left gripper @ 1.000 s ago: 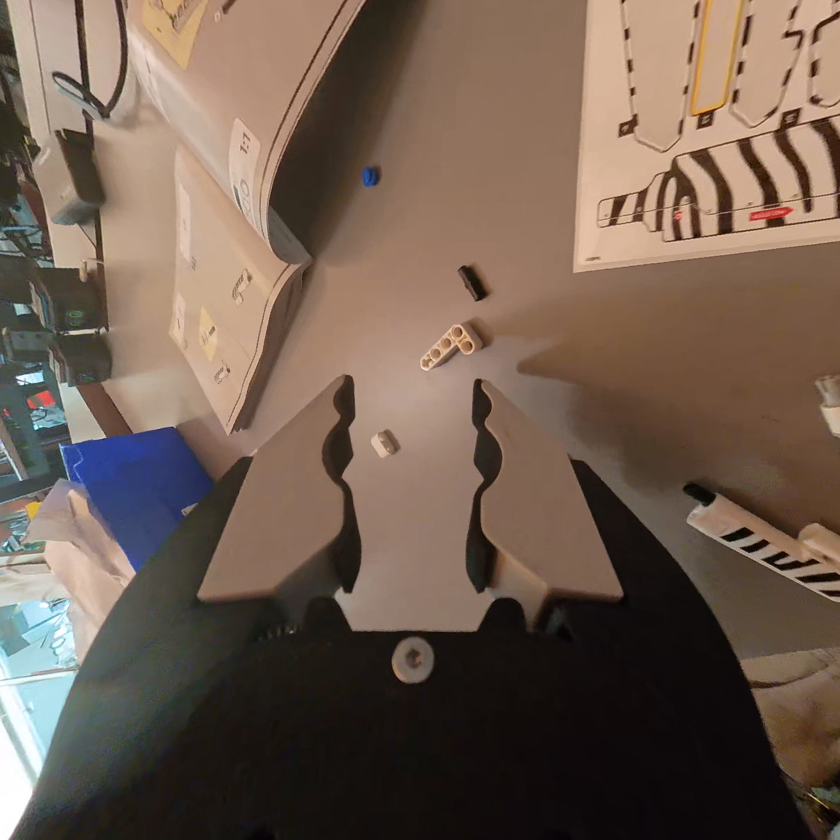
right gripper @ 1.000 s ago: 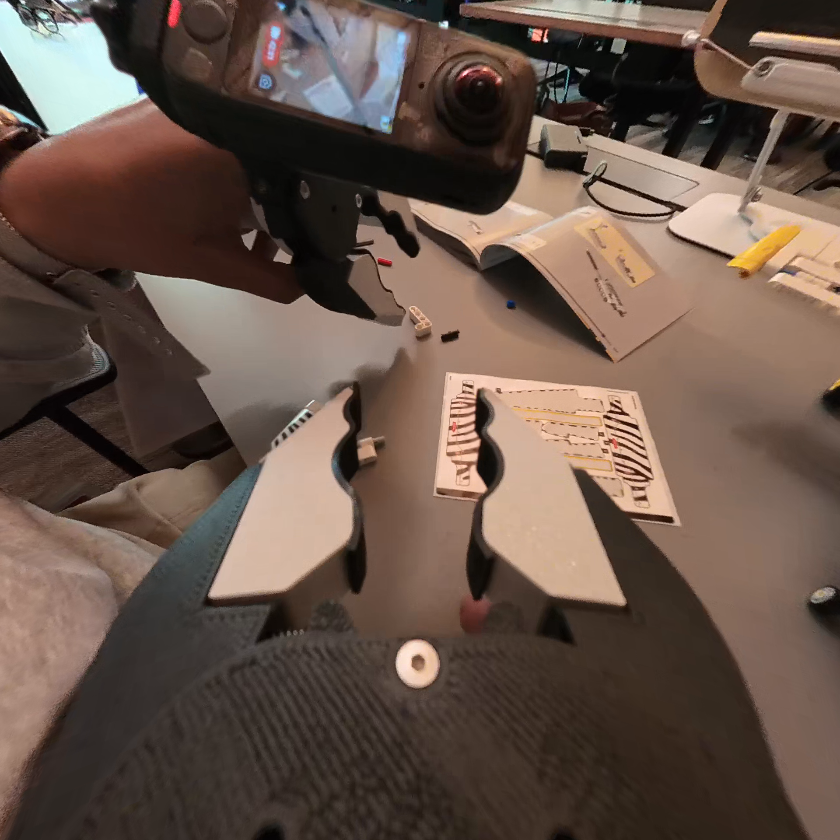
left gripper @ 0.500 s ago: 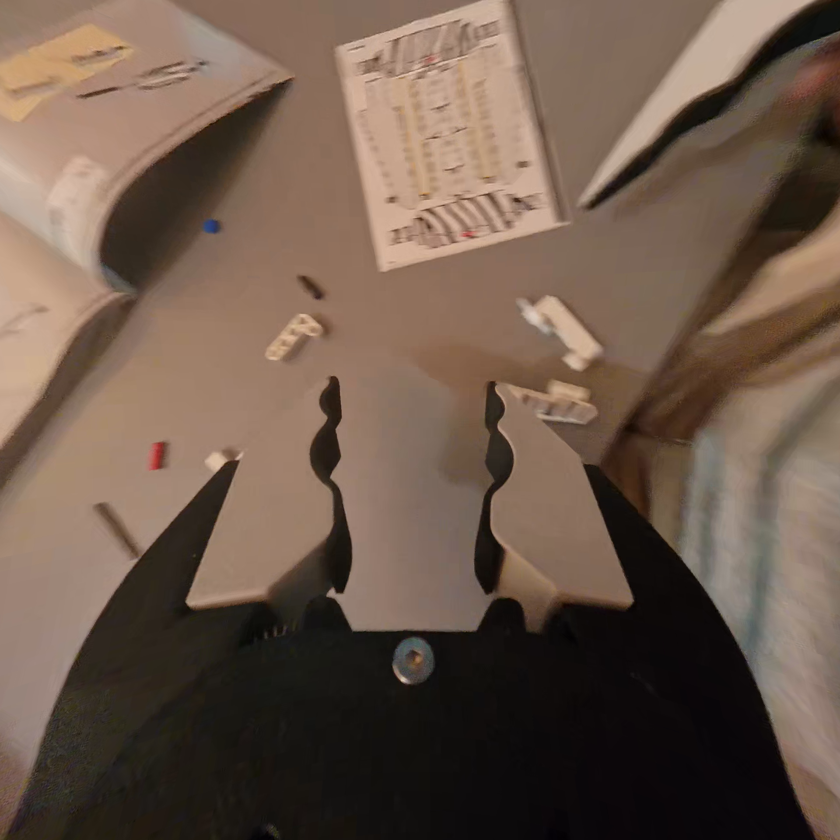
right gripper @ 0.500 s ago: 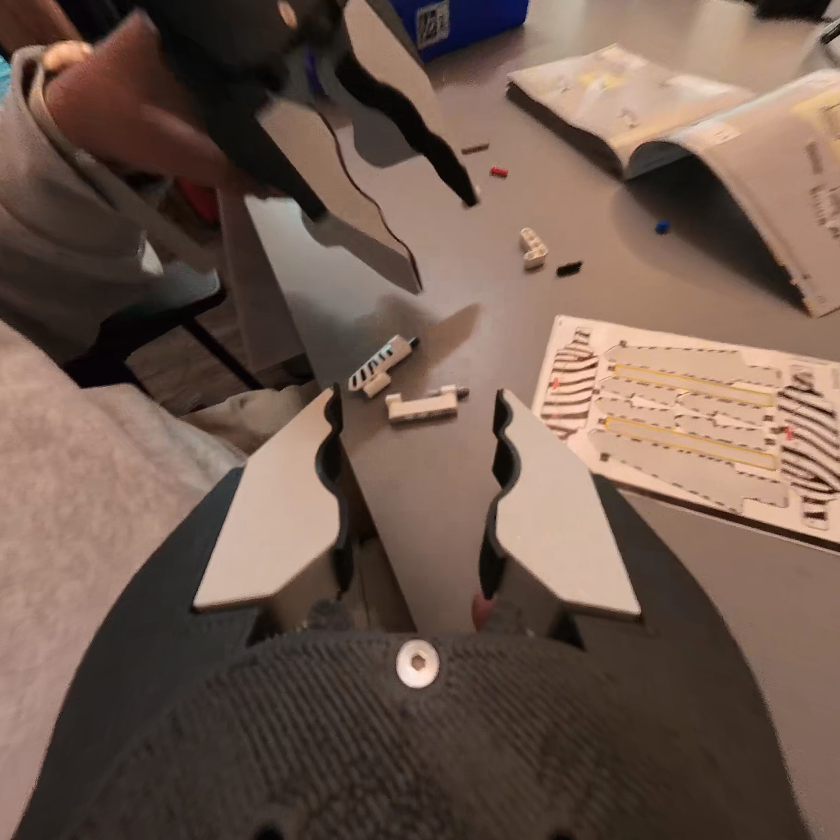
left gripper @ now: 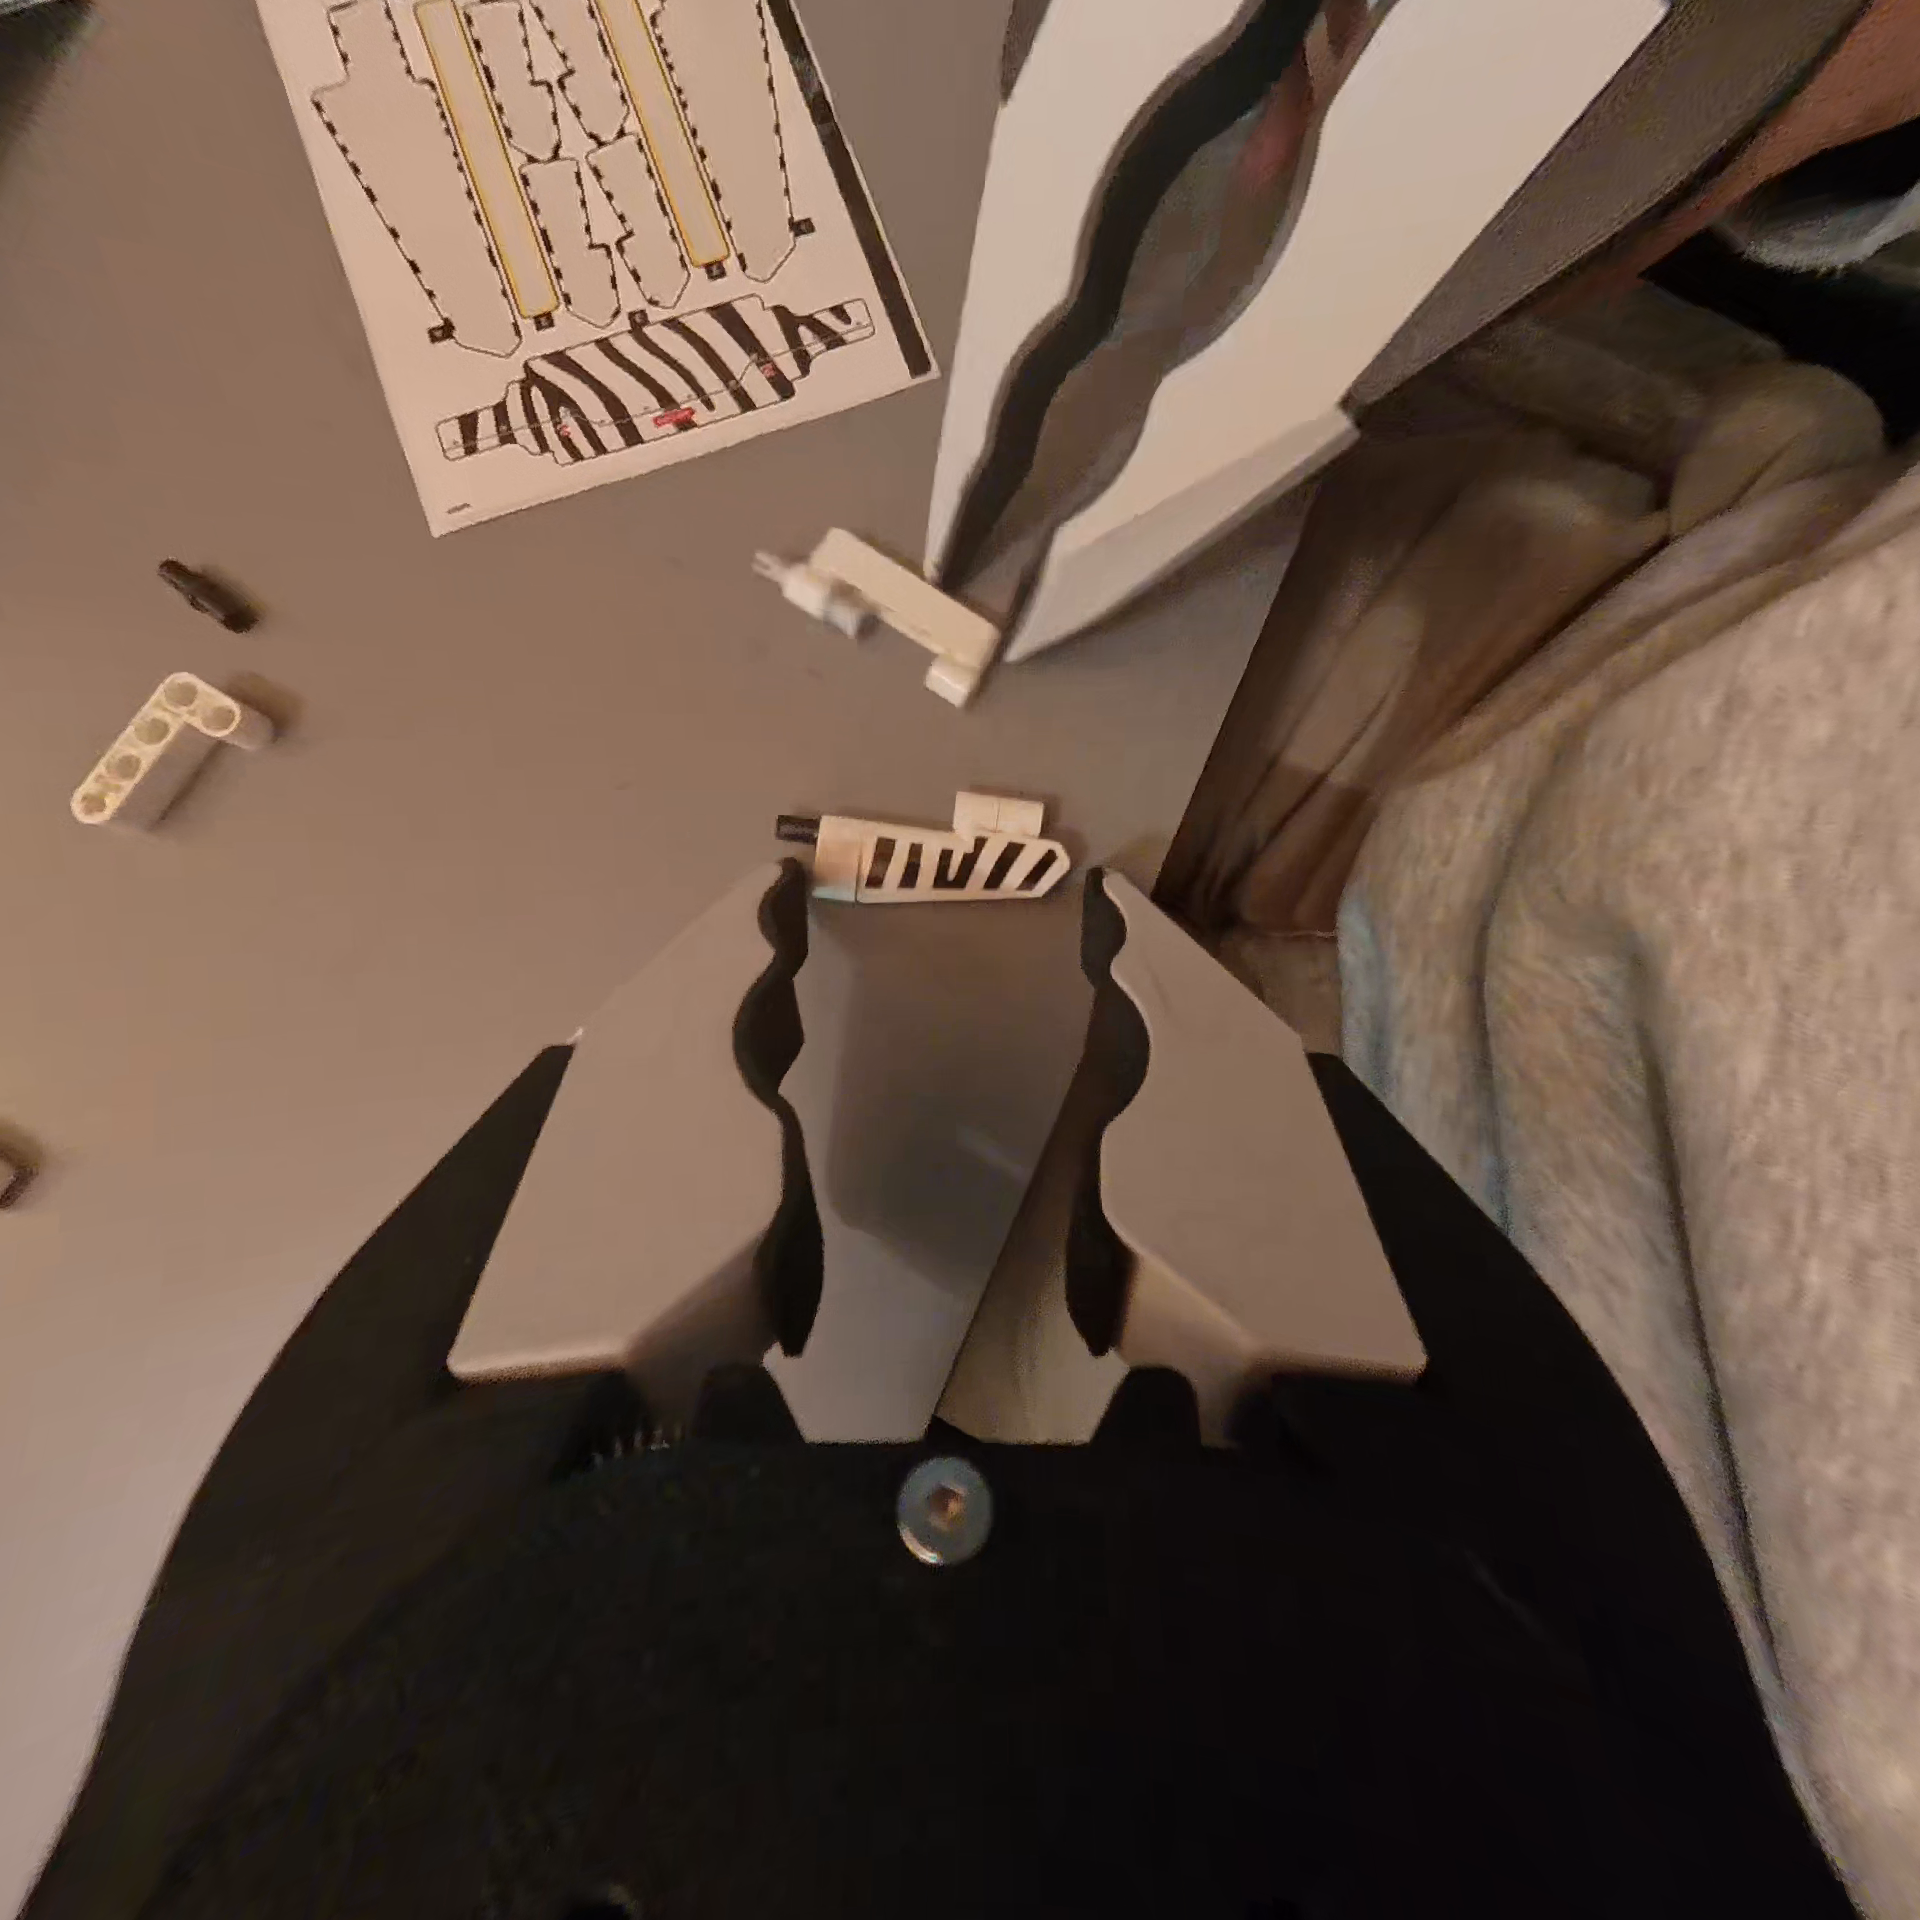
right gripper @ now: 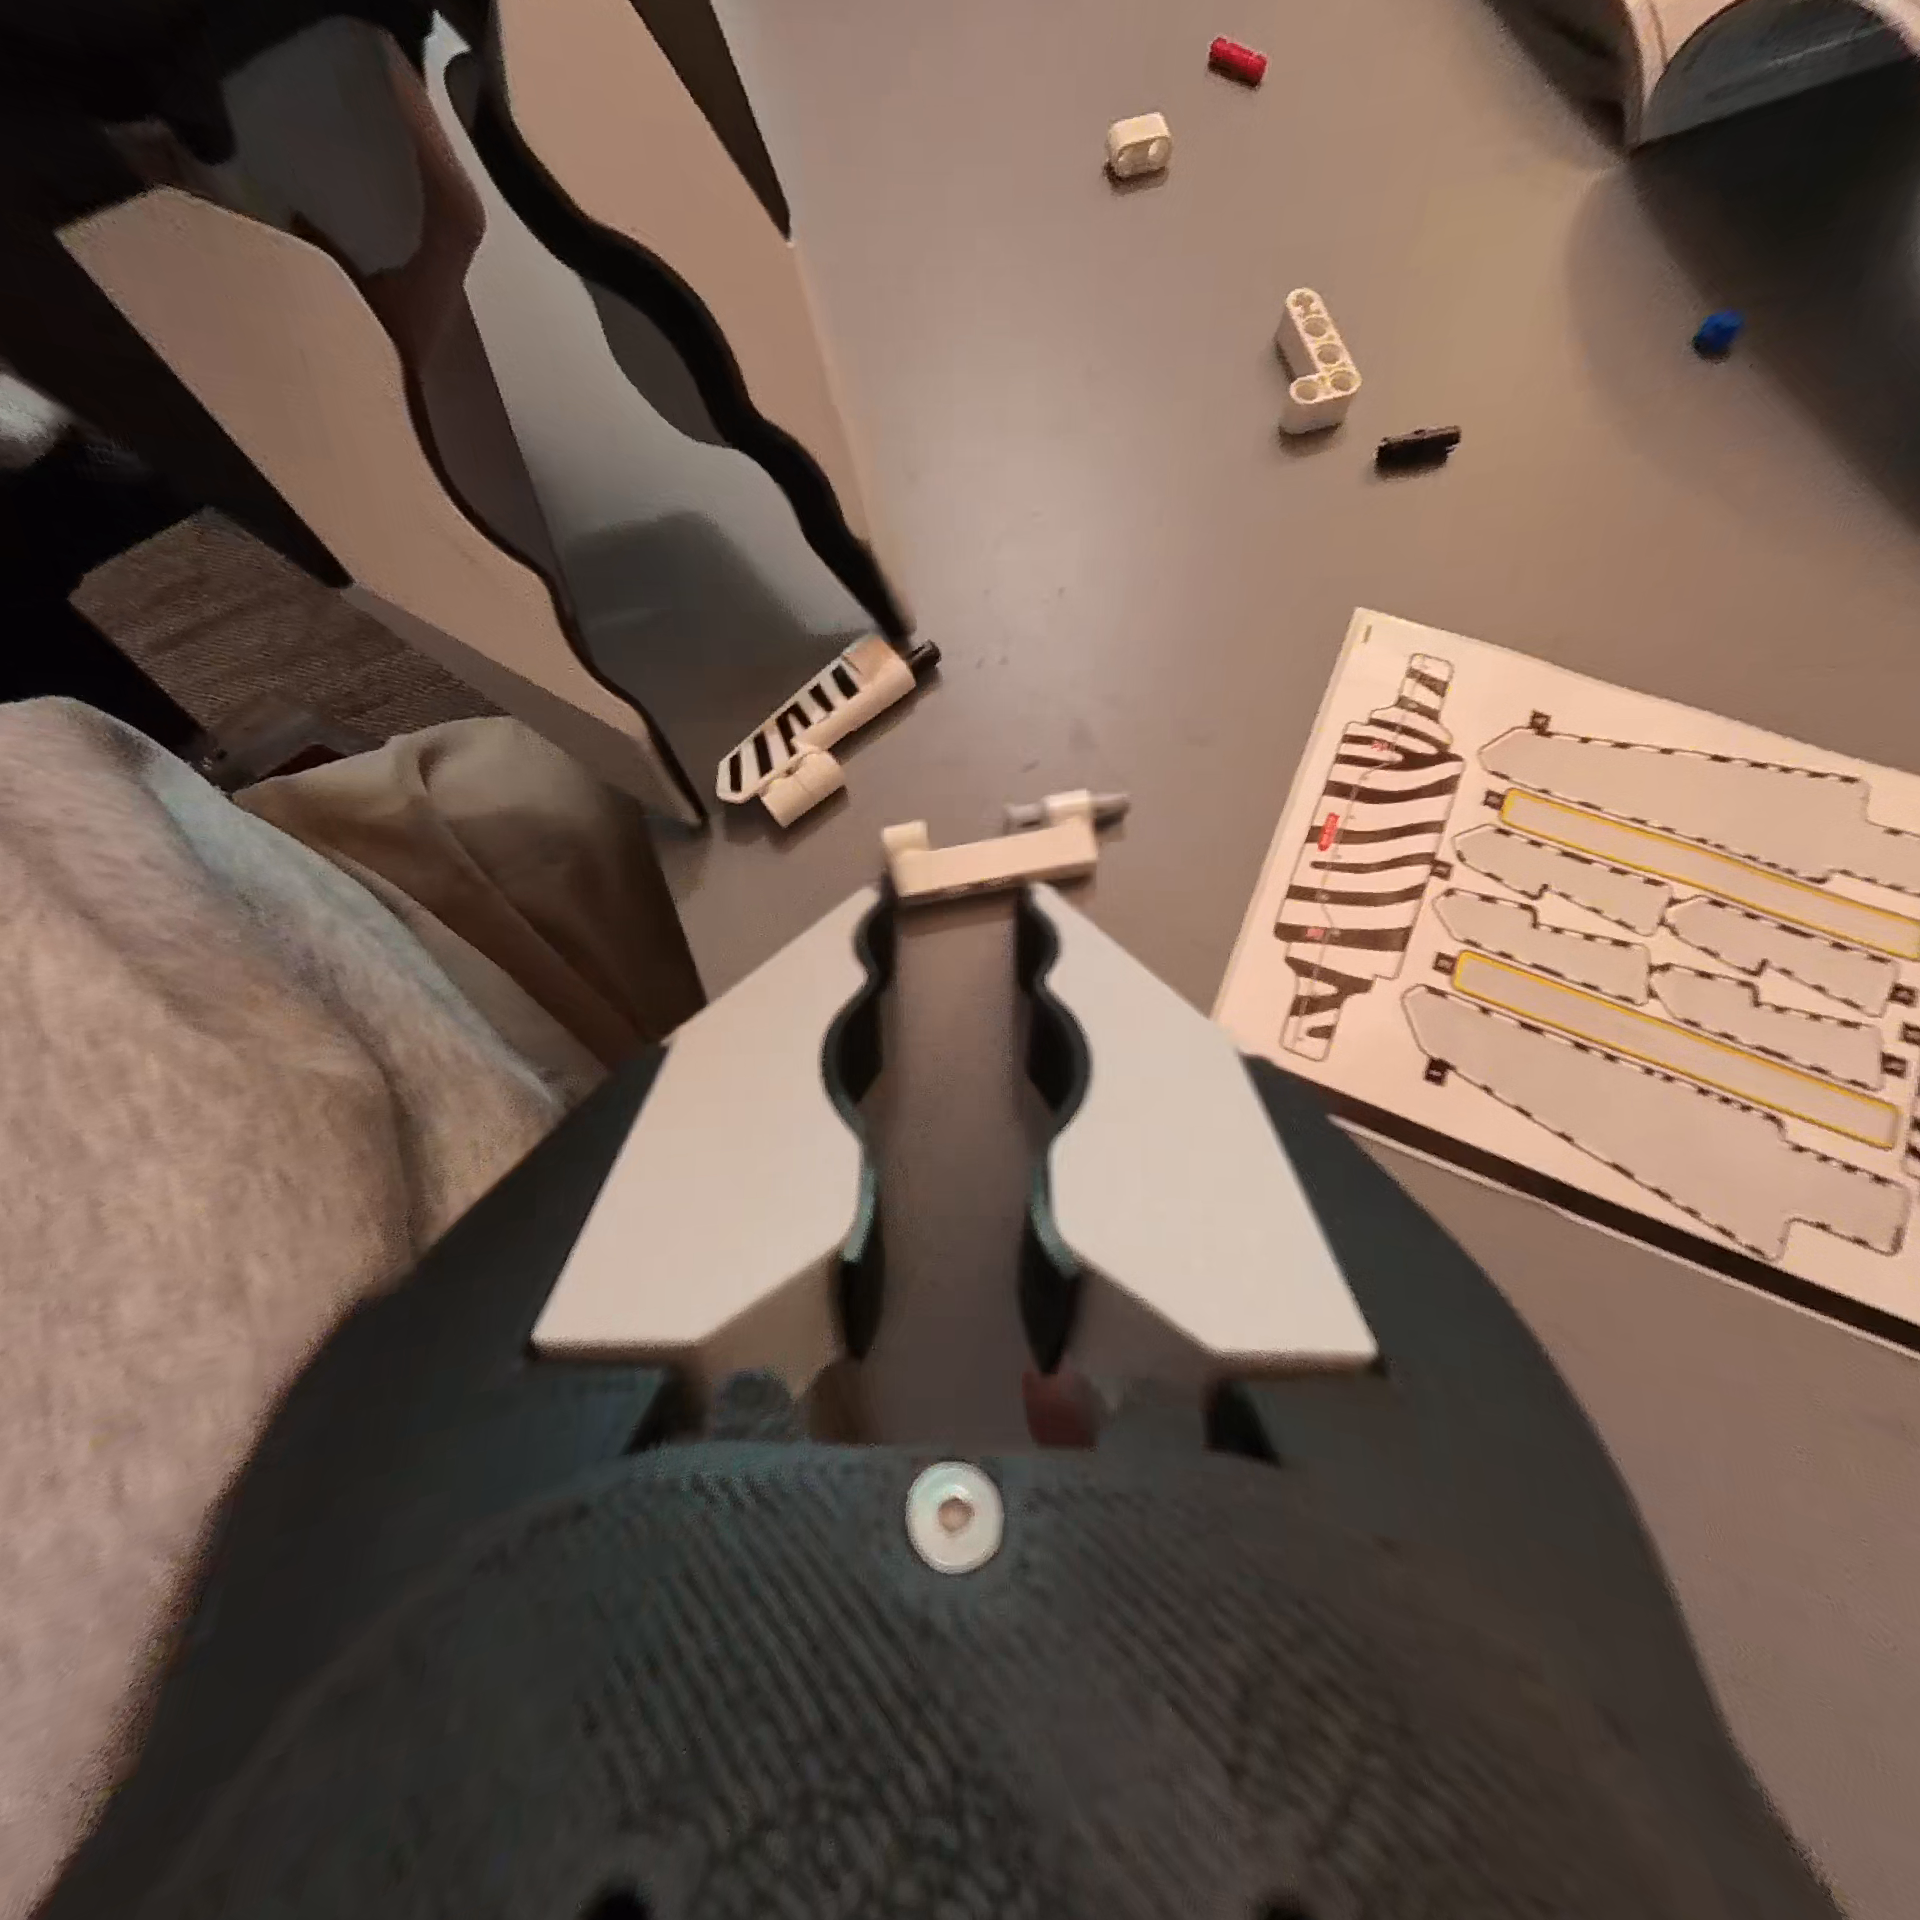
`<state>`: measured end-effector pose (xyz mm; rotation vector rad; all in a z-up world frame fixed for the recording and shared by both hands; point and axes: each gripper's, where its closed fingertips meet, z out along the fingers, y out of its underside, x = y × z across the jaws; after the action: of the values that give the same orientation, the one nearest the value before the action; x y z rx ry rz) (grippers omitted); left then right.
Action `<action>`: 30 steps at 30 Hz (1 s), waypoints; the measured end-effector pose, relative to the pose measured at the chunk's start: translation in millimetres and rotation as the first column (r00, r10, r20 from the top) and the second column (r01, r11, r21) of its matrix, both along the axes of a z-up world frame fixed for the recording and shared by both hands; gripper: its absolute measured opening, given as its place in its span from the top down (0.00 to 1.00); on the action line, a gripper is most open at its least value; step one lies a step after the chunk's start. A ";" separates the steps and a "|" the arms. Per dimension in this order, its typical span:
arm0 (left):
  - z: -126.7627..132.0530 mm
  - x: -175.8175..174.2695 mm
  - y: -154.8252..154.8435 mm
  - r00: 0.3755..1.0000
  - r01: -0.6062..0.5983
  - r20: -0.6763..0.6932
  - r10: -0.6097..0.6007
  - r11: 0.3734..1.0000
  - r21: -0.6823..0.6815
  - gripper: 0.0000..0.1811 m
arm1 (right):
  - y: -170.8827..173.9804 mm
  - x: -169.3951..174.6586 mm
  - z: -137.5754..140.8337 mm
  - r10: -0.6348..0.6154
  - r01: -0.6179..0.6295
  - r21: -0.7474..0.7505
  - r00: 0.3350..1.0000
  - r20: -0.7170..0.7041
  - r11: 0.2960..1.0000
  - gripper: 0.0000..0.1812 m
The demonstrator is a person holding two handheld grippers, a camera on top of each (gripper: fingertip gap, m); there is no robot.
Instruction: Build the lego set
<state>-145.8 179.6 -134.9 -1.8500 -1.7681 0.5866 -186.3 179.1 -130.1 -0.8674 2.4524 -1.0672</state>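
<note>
The left gripper (left gripper: pixel 935 883) is spread wide by the striped piece (left gripper: pixel 940 860) mid-frame. The right gripper (right gripper: pixel 956 899), jaws apart, straddles the white piece (right gripper: pixel 992 860).

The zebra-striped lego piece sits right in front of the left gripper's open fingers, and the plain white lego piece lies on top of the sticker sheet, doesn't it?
Not quite. The plain white lego piece lies on the bare grey table, beside the sticker sheet and apart from it, as the right wrist view shows. The rest holds: the zebra-striped lego piece sits just ahead of the open left gripper.
</note>
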 end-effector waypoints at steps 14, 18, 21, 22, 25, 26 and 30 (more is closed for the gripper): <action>0.6 -3.6 -4.3 0.998 0.044 -0.051 -0.044 0.999 0.003 0.73 | -13.8 -9.5 8.5 0.106 -0.106 -0.002 0.994 -0.014 0.994 0.73; 0.8 -5.0 -7.5 0.995 0.075 -0.061 -0.075 0.997 0.010 0.73 | -10.8 -1.8 0.7 0.192 -0.192 0.047 0.981 0.004 0.980 0.73; 0.6 -5.5 -10.0 0.994 0.099 -0.055 -0.098 0.995 0.006 0.73 | -12.4 -0.1 0.2 0.214 -0.213 0.032 0.977 -0.007 0.976 0.79; 0.5 -5.8 -10.9 0.993 0.108 -0.053 -0.108 0.994 0.004 0.73 | -12.1 1.0 0.3 0.223 -0.223 0.033 0.975 -0.004 0.974 0.79; 0.5 -6.2 -11.2 0.987 0.153 -0.050 -0.153 0.988 0.001 0.73 | -7.6 5.8 0.7 0.278 -0.278 0.021 0.960 0.003 0.960 0.79; 0.4 -6.1 -11.3 0.984 0.173 -0.050 -0.173 0.985 0.001 0.73 | -5.7 7.3 0.8 0.299 -0.299 0.017 0.954 0.005 0.954 0.79; 0.5 -7.5 -11.5 0.972 0.231 -0.049 -0.230 0.973 0.013 0.73 | -2.3 9.9 1.1 0.357 -0.357 0.014 0.934 0.015 0.934 0.79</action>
<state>-153.3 168.0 -134.4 -1.9763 -1.4950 0.5175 -176.4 176.8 -129.0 -1.2382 2.1733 -0.9135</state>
